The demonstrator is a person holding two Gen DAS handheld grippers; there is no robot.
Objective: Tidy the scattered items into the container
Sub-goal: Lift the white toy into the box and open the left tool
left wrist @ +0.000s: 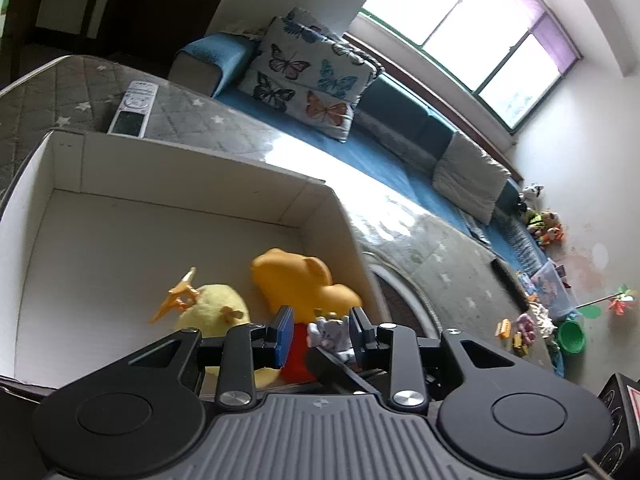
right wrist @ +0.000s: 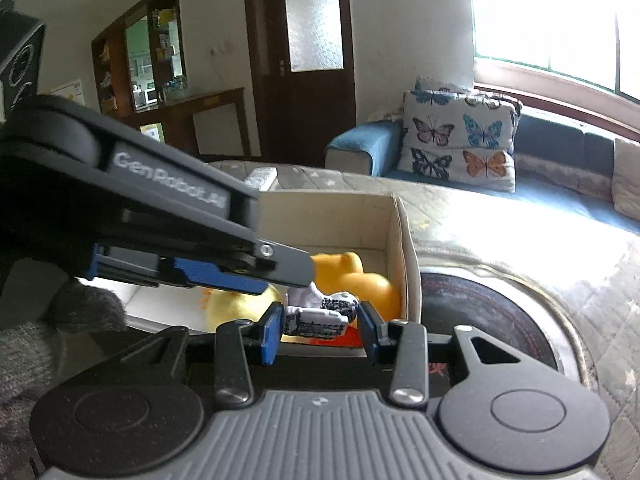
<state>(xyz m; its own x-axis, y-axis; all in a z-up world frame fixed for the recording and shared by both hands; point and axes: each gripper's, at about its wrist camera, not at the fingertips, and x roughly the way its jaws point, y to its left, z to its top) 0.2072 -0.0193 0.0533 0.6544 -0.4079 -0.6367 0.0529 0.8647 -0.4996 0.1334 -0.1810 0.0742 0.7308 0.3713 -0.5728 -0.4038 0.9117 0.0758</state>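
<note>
gripping a small black-and-white toy point(right wrist: 320, 317) between its blue pads, the right gripper point(right wrist: 318, 326) hangs over the white box point(right wrist: 412, 264). the left gripper point(left wrist: 320, 330) stands apart above a grey-white toy point(left wrist: 332, 334). at twelve o'clock inside lie an orange toy point(left wrist: 300, 280) and, at ten o'clock, a yellow plush point(left wrist: 212, 312).

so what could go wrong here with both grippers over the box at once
The left gripper and right gripper crowd the same corner of the white box, so they could knock together. The right gripper's black-and-white toy hangs near the box's right wall; released off-line, it might land outside. The orange plush and yellow plush already fill that corner, so a dropped toy could bounce.
</note>
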